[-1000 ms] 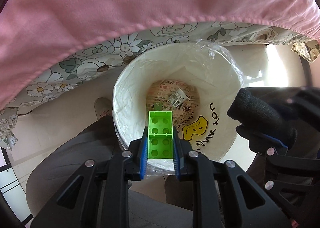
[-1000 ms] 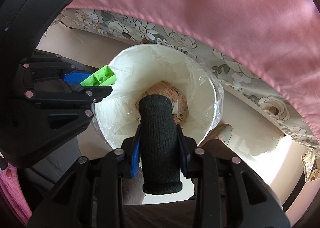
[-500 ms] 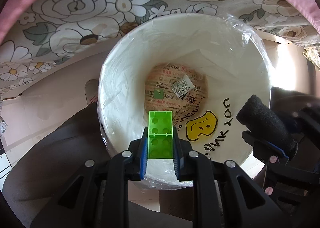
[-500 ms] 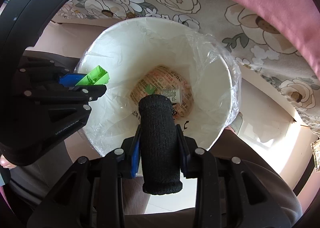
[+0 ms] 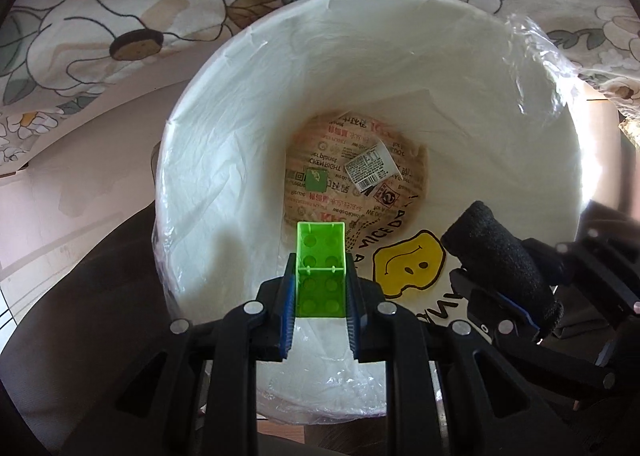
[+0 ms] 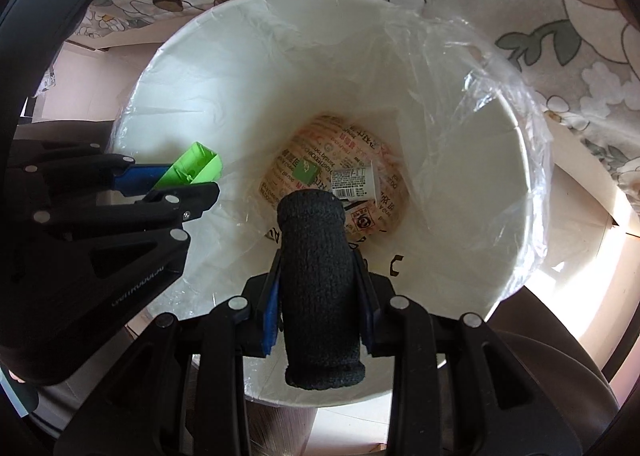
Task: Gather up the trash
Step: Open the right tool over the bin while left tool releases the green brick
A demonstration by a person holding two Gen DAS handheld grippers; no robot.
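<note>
A white trash bin (image 5: 224, 143) lined with clear plastic fills both views, seen from above (image 6: 208, 67). Printed paper wrappers (image 5: 360, 163) lie on its bottom. My left gripper (image 5: 320, 272) is shut on a green toy brick (image 5: 320, 256) and holds it over the bin's opening; the brick also shows in the right wrist view (image 6: 192, 169). My right gripper (image 6: 316, 256) is shut on a black knitted roll (image 6: 316, 276) held over the opening, also seen in the left wrist view (image 5: 500, 256).
A flowered cloth (image 5: 120, 15) hangs behind the bin, also in the right wrist view (image 6: 560, 15). A person's dark-clad legs (image 5: 80, 316) sit on both sides of the bin. Pale floor (image 5: 60, 175) lies to the left.
Both grippers have moved forward and down over the bin. The pink cloth has left the view and the bin's opening now fills the frames. Both objects stay gripped.
</note>
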